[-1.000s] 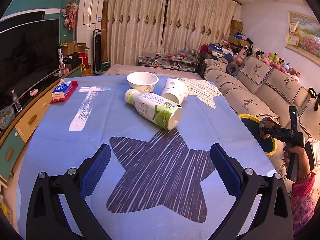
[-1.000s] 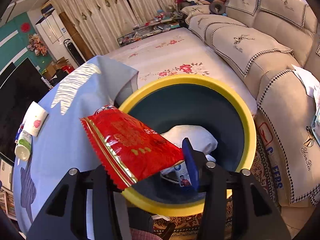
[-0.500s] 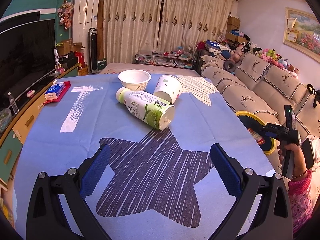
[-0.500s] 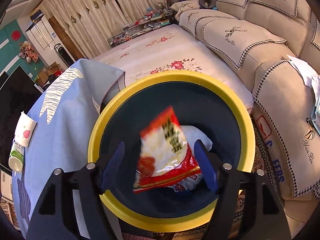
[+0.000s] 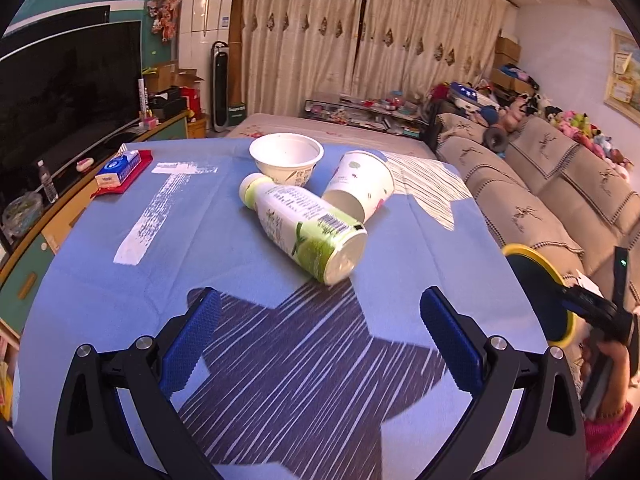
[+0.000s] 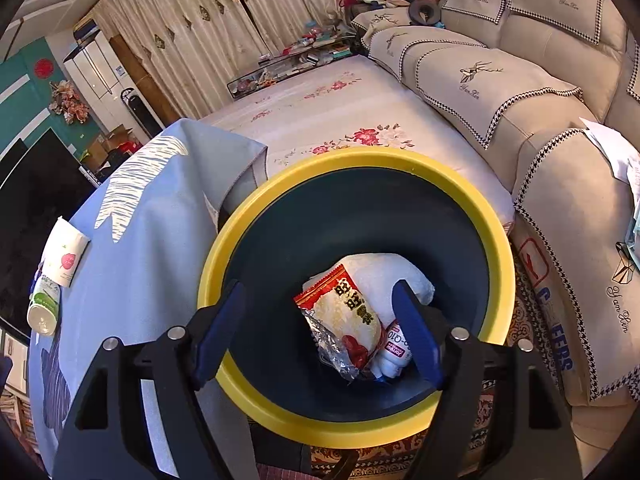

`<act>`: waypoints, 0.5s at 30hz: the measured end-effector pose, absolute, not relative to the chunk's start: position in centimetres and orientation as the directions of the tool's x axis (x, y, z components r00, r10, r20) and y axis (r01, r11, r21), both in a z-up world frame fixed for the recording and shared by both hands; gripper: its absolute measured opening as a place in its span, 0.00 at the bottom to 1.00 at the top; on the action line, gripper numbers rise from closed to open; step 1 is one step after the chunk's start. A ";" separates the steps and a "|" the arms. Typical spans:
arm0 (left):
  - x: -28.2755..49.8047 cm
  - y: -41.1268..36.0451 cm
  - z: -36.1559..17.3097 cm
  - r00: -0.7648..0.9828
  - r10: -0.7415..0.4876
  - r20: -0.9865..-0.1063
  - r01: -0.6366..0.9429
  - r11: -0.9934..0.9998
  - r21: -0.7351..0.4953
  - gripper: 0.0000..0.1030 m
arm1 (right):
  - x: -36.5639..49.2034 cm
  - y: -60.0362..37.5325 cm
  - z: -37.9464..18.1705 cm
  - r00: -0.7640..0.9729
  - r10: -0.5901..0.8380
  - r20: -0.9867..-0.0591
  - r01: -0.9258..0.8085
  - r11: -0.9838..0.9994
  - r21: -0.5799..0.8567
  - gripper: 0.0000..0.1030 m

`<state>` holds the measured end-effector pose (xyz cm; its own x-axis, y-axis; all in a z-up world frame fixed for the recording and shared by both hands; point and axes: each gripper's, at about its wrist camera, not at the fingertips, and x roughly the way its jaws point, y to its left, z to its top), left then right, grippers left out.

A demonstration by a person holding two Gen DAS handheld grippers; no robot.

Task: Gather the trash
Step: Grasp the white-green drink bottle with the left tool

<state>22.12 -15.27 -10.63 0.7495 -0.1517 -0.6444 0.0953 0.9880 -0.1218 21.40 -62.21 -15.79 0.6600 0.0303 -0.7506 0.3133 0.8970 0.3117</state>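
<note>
Hanging over the yellow-rimmed bin (image 6: 496,240) at frame centre, the right tongs (image 6: 320,334) are opening with nothing between them, the red snack packet (image 6: 344,320) lying inside. The left tongs (image 5: 320,340) gape empty toward the toppled bottle (image 5: 308,232), paper cup (image 5: 362,184) and bowl (image 5: 286,156) on the blue-clothed desk (image 5: 120,300), a sofa (image 5: 560,184) along the right edge

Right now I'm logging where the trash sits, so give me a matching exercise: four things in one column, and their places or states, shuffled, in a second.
Things:
1. Bottle
2. Bowl
3. Red wrapper
4. Paper cup

Places or states:
A. Inside the yellow-rimmed bin
B. Upright on the blue cloth, mouth up
C. On its side, green and white, base toward the left camera
D. On its side, white, open mouth toward the left camera

Pairs: 1-C, 2-B, 3-A, 4-D
</note>
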 end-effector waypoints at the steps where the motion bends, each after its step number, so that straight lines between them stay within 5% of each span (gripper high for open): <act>1: 22.9 -16.0 -10.6 0.752 -0.134 -0.645 0.081 0.990 -0.112 0.95 | 21.3 -62.1 -15.7 0.663 0.035 -0.748 0.307 0.898 0.315 0.70; 15: 32.6 -17.1 -12.7 0.691 0.090 -0.717 -0.204 0.976 -0.075 0.95 | 20.8 -61.7 -14.3 0.703 0.092 -0.705 0.246 0.899 0.362 0.71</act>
